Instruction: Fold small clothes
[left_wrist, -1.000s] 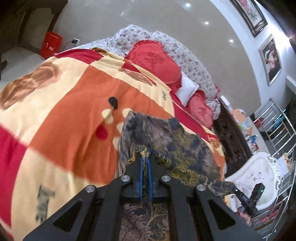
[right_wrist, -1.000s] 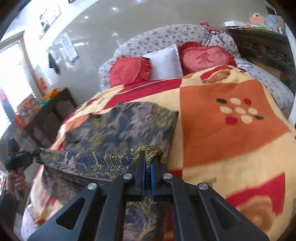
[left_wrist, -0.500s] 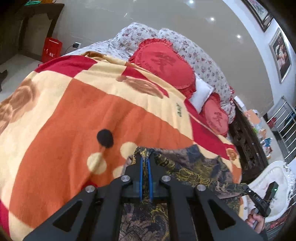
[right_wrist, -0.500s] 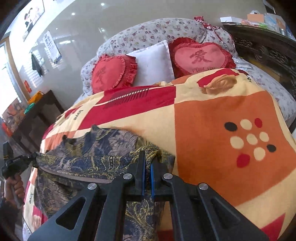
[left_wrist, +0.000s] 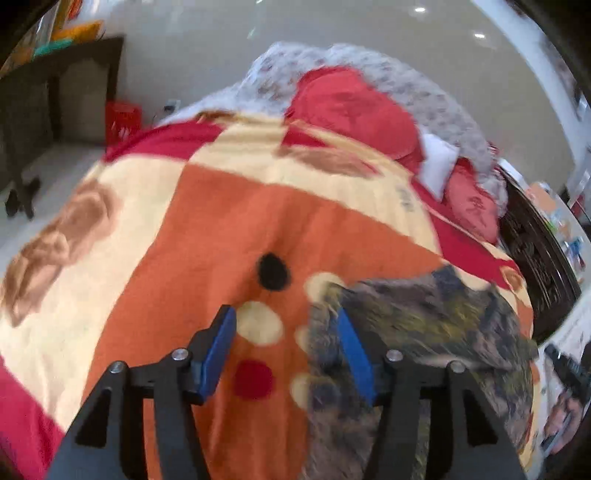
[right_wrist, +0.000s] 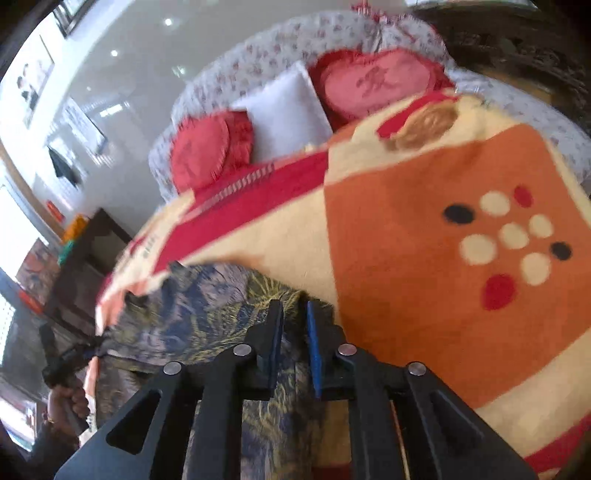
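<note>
A dark blue and gold patterned garment (left_wrist: 424, 332) lies folded on the orange, cream and red blanket (left_wrist: 221, 229). My left gripper (left_wrist: 286, 332) hovers at the garment's left edge, jaws opening wide. Only blanket shows between its blue pads (left_wrist: 221, 339), and the right pad overlaps the cloth's edge. In the right wrist view the garment (right_wrist: 207, 314) lies ahead and to the left. My right gripper (right_wrist: 294, 328) is over the garment's near right corner, jaws opening by a narrow gap, with cloth below them and not pinched.
Two red heart cushions (right_wrist: 373, 83) and a white pillow (right_wrist: 288, 107) lean on the floral headboard (right_wrist: 280, 40). Dark wooden furniture (left_wrist: 535, 251) stands on the bed's right, a dark table (left_wrist: 55, 85) at far left. A hand (right_wrist: 66, 402) holds the other gripper's handle.
Both grippers were shut on the garment's lifted edge and carried it across the bed. Now both have let go, the left jaws stand wide, the right slightly apart, and the cloth lies flat.
</note>
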